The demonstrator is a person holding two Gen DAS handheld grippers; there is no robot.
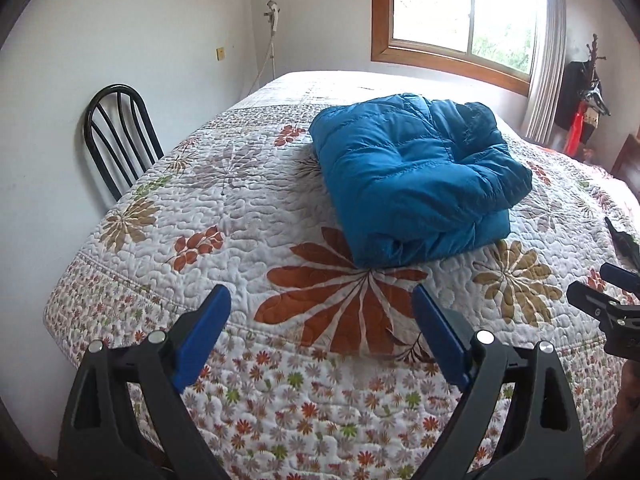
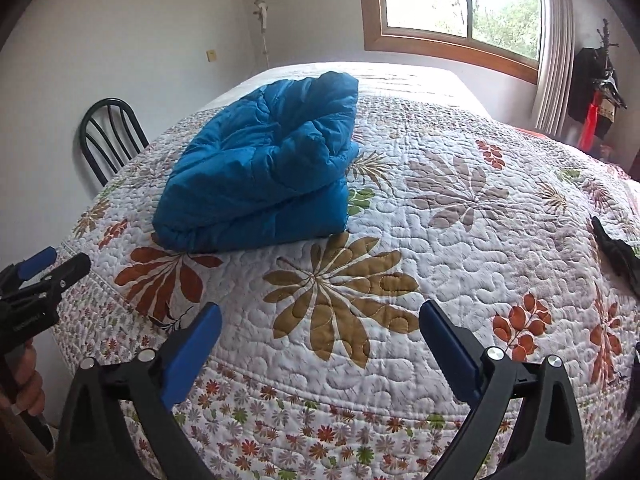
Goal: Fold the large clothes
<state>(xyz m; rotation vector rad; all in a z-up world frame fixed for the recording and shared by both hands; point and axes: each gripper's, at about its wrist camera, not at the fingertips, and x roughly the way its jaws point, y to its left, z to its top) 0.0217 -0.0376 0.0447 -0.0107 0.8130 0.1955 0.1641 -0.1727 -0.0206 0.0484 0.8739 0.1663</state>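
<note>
Writing on left gripper [image 2: 44,264] body too small to read, blue jacket [image 1: 416,176] folded on floral quilt [image 1: 240,220], well ahead of both claws, left gripper jaws spread wide and empty, right gripper [image 2: 320,312] likewise over bare quilt

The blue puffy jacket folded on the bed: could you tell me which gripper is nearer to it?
Left. The left gripper sits open just short of the blue jacket, almost facing it; the right gripper, also open, is off to the jacket's right.
</note>
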